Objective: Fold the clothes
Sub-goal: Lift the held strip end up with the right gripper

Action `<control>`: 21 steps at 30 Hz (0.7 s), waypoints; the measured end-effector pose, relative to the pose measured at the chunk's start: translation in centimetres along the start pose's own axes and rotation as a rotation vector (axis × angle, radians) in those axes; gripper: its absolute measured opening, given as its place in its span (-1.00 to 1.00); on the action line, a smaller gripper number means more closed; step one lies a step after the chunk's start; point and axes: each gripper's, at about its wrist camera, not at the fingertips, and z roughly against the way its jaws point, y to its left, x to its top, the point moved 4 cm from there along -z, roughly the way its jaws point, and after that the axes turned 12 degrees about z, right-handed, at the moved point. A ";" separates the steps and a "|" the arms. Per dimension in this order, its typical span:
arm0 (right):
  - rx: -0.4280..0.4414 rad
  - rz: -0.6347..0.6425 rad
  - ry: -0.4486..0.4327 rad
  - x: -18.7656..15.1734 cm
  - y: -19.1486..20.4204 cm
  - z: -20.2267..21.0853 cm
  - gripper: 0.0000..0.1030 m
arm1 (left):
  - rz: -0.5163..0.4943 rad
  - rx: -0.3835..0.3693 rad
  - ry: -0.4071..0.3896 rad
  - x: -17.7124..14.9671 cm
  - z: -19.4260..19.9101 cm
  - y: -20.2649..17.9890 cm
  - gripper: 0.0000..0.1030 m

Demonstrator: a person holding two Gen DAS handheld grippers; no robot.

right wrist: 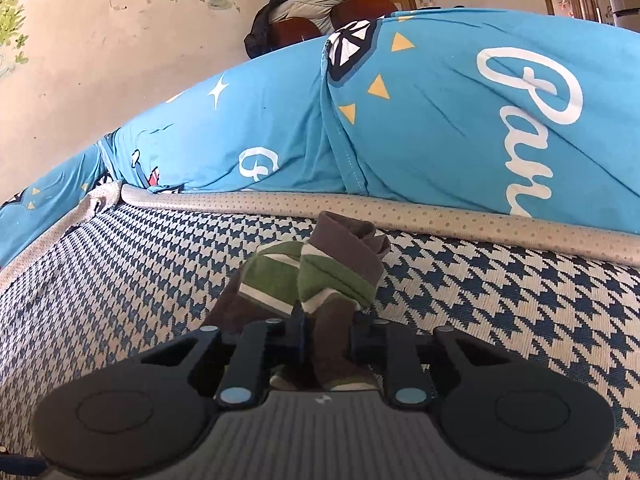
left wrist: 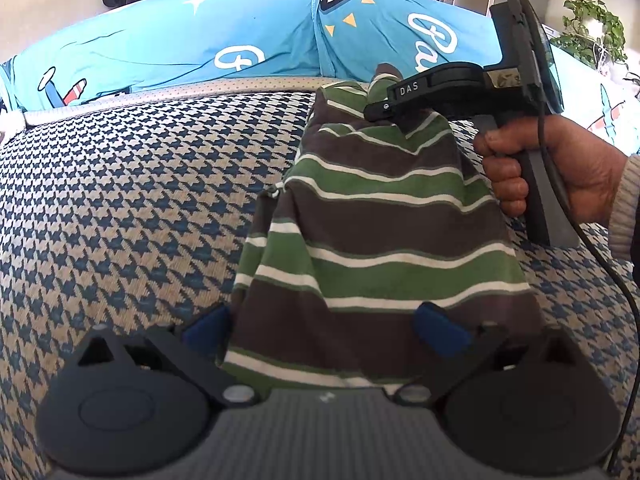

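A striped garment (left wrist: 372, 236), in brown, green and white bands, lies bunched lengthwise on the houndstooth mattress (left wrist: 132, 208), running from near the far piped edge (right wrist: 440, 216) back toward the person. Its far end is gathered into a raised, twisted wad just short of that edge, and the right gripper (right wrist: 326, 328) is clamped on it there: in the right wrist view both dark pads press a brown fold between them. From the left wrist view the same tool shows side-on, a hand (left wrist: 560, 176) around its grip and a cable hanging from it.

The left gripper (left wrist: 324, 324) stands wide apart at the near end of the garment, one blue pad on each side of the cloth, neither plainly pressing it.

A blue printed duvet (left wrist: 180, 48) is heaped along the far edge. To the left of the garment the mattress surface is bare all the way to the far-left corner; on the right a narrower strip shows beyond the hand.
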 end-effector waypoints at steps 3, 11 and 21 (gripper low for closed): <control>-0.059 0.008 -0.019 0.5 0.0 0.8 -0.71 | 0.020 -0.016 -0.001 0.3 0.1 0.2 1.00; -0.240 -0.005 -0.059 1.4 -2.0 4.3 -0.73 | 0.002 -0.085 -0.036 0.6 1.2 -0.2 1.00; -0.616 -0.161 -0.068 -0.8 -9.9 12.5 -0.73 | -0.033 -0.141 -0.055 0.6 1.9 -1.5 1.00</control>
